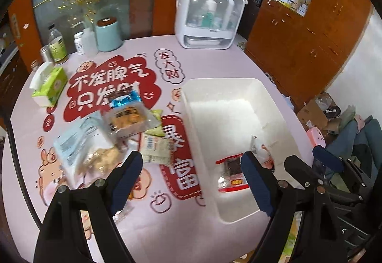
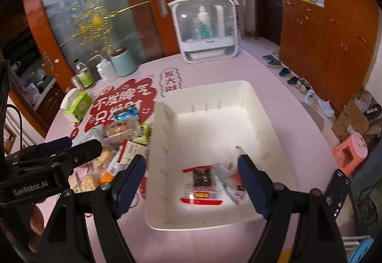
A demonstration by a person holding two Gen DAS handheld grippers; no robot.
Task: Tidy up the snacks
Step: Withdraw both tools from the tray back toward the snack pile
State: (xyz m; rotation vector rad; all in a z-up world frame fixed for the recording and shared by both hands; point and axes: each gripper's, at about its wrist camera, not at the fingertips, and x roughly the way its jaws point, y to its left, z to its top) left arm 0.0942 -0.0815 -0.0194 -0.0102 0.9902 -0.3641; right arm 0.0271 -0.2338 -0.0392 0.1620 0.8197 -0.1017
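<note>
White bin (image 2: pixel 210 93) sitting on pink bench (image 2: pixel 274 72). Seaweed packet (image 2: pixel 201 179) and clear wrapper (image 2: pixel 229 181) lying inside bin. Snack pile (image 1: pixel 119 127) lying left of bin. Left gripper (image 1: pixel 191 181), right gripper (image 2: pixel 191 181) hovering near bin, jaws apart, gripping nothing.

Both of my wrist views are bright, lit by soft daylight-like room light. The white plastic bin (image 2: pixel 267 119) is overexposed, its floor washed out to near pure white. A strong glare flares at the top of the frosted glass door panel (image 2: pixel 78 0) in my right view. The pile of snack packets (image 1: pixel 114 129) is smeared by motion blur, print unreadable. The fisheye lens bends the orange wooden cabinets (image 1: pixel 310 31) and darkens each corner to black.
</note>
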